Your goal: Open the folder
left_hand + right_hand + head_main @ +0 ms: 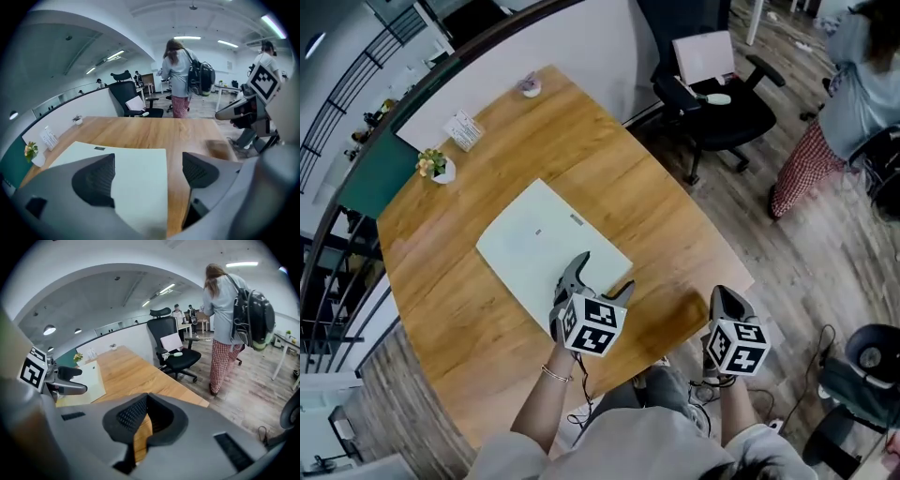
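On the worktop (441,281), the closed folder (534,246) lies flat. Left gripper (605,274) hovers wide open and empty over its edge; right gripper (724,298) is closed on nothing. Risk: the unpinned folder may slide instead of opening.

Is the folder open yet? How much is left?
Not yet. Nothing looks done: the folder lies flat and closed on the table. In hand: the left hand-held gripper hangs over its near edge, jaws apart, gripping nothing. The right hand-held gripper is shut and empty, off to the side. To do: grab the cover and lift it open.
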### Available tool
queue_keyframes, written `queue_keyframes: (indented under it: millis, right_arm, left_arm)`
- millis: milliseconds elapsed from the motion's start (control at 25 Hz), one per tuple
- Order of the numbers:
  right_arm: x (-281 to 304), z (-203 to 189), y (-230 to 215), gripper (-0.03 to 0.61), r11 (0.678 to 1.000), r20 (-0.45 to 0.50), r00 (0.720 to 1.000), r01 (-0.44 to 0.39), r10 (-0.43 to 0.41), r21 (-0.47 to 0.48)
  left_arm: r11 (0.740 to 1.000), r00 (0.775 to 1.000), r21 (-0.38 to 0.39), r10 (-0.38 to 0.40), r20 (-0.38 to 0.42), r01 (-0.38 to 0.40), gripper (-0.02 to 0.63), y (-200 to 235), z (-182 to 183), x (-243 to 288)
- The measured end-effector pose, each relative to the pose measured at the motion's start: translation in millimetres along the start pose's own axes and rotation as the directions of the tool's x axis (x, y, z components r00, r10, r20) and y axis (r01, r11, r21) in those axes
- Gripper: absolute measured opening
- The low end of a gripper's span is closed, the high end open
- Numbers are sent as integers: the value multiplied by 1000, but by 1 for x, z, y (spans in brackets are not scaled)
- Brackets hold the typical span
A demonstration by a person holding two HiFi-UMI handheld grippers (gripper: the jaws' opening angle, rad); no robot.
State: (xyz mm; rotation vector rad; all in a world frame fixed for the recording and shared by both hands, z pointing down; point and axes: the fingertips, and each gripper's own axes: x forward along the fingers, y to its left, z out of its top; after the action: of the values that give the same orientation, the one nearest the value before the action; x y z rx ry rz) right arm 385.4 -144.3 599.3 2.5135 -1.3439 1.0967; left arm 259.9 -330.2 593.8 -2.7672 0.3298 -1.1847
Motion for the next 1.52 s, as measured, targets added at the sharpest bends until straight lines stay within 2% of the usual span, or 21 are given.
queue_keyframes:
  millis: [400,520,720,880,1040,1320,1520]
  right_arm:
    - [13,-16,0,2,999,-20,1000,-8,9,37]
    - [15,-20,0,2,999,-25,1000,-7,9,42]
    - [17,-20,-2,2,999,-24,1000,-5,7,54]
    - [18,-18,-1,2,999,-23,1000,-8,10,52]
    - [20,-15,3,2,999,-21,1000,-15,16,48]
    - [24,-11,7,2,999,-18,1000,-24,25,44]
    - [25,-6,8,2,999,-15,999,-28,29,42]
  left_arm:
    - [977,987,214,36,-153,-2,447,-4,-12,28]
    - [970,981,245,52,-187,-5,437,-4,-17,33]
    - [963,974,268,97,-207,-39,379,1,-17,34]
    - [968,970,251,69,-235,-8,364,-2,-17,34]
    - [976,963,213,7,-270,53,354,-2,-17,33]
    - [981,964,162,-67,-256,111,339,-3,-15,30]
    - [981,955,49,-169,-244,186,316,-2,-9,24]
